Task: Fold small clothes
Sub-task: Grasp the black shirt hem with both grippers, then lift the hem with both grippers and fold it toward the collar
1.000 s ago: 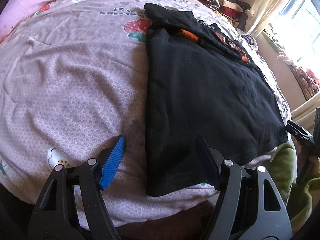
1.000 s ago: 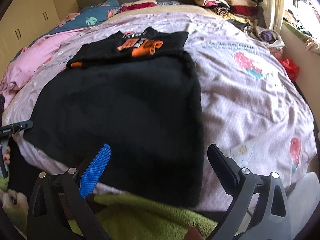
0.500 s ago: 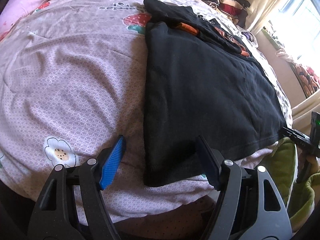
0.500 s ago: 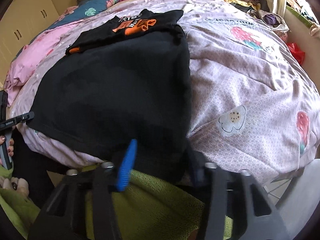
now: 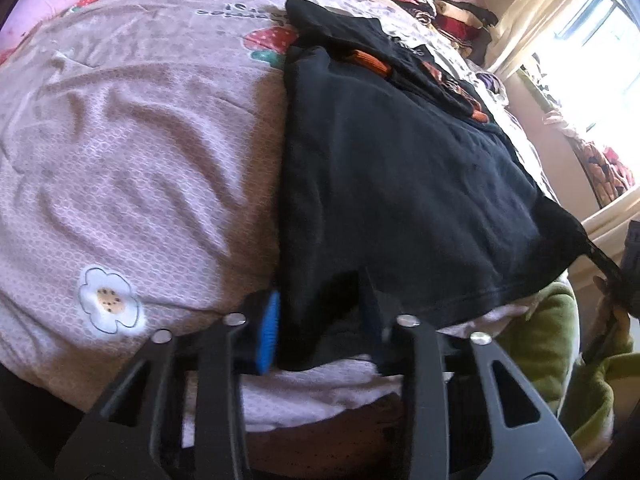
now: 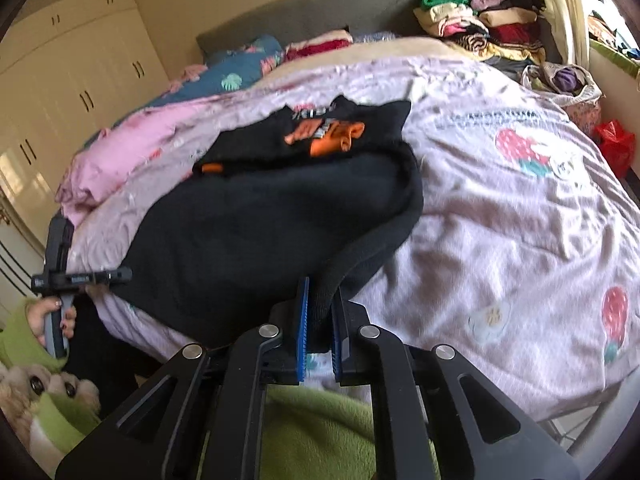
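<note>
Right wrist view: my right gripper point(image 6: 319, 318) is closing on the near corner of the black shirt point(image 6: 260, 236), lifting it off the quilt point(image 6: 520, 220). My left gripper point(image 5: 320, 320) is closing around the other near corner, shirt between the jaws.

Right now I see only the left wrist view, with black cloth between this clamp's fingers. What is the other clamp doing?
Observer: The right gripper is closing its jaws on the near corner of the same black garment. The fabric is pinched between its blue pads.
Operator: Is that corner lying flat on the bed?
Observer: No. Its edge stands off the lilac quilt in a thick fold that runs up to the pads.
Operator: And the orange bits further back?
Observer: From the right wrist view they are an orange print on the front of a second black top, which lies at the garment's far end.
</note>
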Demonstrator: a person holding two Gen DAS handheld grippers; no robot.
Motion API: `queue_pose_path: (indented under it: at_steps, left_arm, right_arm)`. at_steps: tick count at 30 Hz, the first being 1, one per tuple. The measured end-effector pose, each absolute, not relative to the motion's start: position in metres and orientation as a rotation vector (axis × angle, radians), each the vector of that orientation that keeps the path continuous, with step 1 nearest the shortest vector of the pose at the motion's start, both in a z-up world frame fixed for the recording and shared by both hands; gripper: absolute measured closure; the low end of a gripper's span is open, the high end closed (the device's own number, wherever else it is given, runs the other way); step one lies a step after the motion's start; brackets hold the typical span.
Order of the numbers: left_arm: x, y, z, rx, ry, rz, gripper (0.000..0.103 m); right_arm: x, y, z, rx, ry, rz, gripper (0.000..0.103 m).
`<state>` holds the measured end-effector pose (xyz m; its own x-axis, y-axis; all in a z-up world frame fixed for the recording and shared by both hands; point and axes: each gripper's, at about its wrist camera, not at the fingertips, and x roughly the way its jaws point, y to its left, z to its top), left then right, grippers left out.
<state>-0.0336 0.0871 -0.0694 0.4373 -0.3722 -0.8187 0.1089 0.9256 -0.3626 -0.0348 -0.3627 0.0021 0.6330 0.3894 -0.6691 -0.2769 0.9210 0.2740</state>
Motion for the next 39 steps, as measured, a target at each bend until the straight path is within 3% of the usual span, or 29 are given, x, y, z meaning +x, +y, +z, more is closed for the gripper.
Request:
queue_pose_path:
  at_steps: [4,17,39]
  left_arm:
    - [-0.033,0.088,-0.061,-0.292,1.053,-0.327,0.100]
    - [-0.001,0.101,0.018,-0.343,0.808,-0.340,0.100]
    - [0.069,0.111,0.060,-0.386,0.664,-0.270,0.100]
  right_arm:
    - [-0.025,-0.363,0.011,0.155,0.757,0.369,0.095]
    - [-0.005,-0.376,0.041,0.203,0.631,0.297,0.095]
    - [0.068,-0.381,0.089,0.254,0.496,0.215,0.095]
